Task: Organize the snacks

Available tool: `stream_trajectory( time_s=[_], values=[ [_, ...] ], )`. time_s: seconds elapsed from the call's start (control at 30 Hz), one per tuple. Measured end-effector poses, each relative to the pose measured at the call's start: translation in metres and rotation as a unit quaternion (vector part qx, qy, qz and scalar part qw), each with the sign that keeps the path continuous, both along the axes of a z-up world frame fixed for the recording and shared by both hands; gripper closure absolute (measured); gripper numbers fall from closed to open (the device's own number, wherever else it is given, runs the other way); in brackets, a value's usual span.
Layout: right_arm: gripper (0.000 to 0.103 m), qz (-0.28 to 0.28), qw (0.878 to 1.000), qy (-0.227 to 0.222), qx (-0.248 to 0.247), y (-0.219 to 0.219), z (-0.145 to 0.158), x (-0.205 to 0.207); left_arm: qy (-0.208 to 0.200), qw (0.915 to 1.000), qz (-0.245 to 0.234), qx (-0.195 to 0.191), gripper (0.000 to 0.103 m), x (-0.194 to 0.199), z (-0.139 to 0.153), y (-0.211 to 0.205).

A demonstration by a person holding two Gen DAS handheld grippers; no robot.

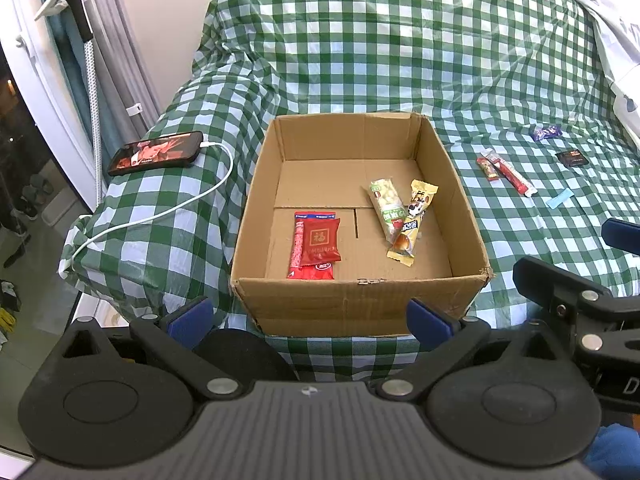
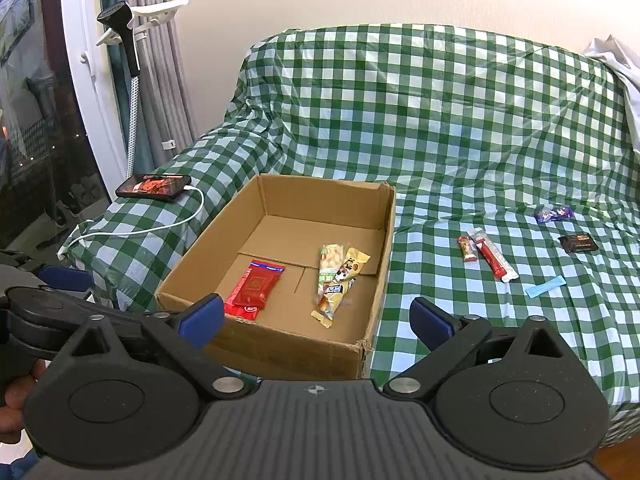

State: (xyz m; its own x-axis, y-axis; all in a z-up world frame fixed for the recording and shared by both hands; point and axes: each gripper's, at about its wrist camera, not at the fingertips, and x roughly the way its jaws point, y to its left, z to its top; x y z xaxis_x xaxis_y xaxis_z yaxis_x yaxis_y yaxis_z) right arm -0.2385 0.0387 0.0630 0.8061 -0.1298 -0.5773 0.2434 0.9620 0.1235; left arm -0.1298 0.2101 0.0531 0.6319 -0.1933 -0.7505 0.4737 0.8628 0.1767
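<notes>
- Sitting inside cardboard box (image 1: 360, 304) already: red packets (image 1: 316, 244) at its left, green bar (image 1: 386, 208) and yellow bar (image 1: 412, 220) crossing at its right.
- Lying right of box on checked cloth (image 2: 440, 120), waiting: two red sticks (image 2: 486, 254), blue strip (image 2: 545, 285), dark square (image 2: 578, 243), purple wrapper (image 2: 554, 214).
- Hovering just in front of box: left gripper (image 1: 310, 320) gaping wide, carrying nothing; right gripper (image 2: 316, 320) likewise.
- Roughly halfway, judging by count.

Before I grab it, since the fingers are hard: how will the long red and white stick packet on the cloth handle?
The red and white stick packet looks thin and flat, so probably light and bendy. Its glossy wrapper may slip. Lying low on the soft checked cloth, it could be awkward to pinch.
</notes>
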Motion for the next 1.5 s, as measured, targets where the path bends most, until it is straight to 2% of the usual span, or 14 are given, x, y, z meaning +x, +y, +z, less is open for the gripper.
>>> stream_trajectory(
  time_s=[0.6,1.5],
  values=[
    [0.003,-0.004,1.0,0.002,-0.002,0.0066,0.0006,0.0022,0.005,0.9999,0.006,-0.009,0.0,-0.0045,0.0004,0.0042],
    [0.001,-0.002,1.0,0.014,0.005,0.0038,-0.0066,0.0032,0.019,0.9998,0.007,0.003,0.0,-0.0037,-0.007,0.0008]
  ],
)
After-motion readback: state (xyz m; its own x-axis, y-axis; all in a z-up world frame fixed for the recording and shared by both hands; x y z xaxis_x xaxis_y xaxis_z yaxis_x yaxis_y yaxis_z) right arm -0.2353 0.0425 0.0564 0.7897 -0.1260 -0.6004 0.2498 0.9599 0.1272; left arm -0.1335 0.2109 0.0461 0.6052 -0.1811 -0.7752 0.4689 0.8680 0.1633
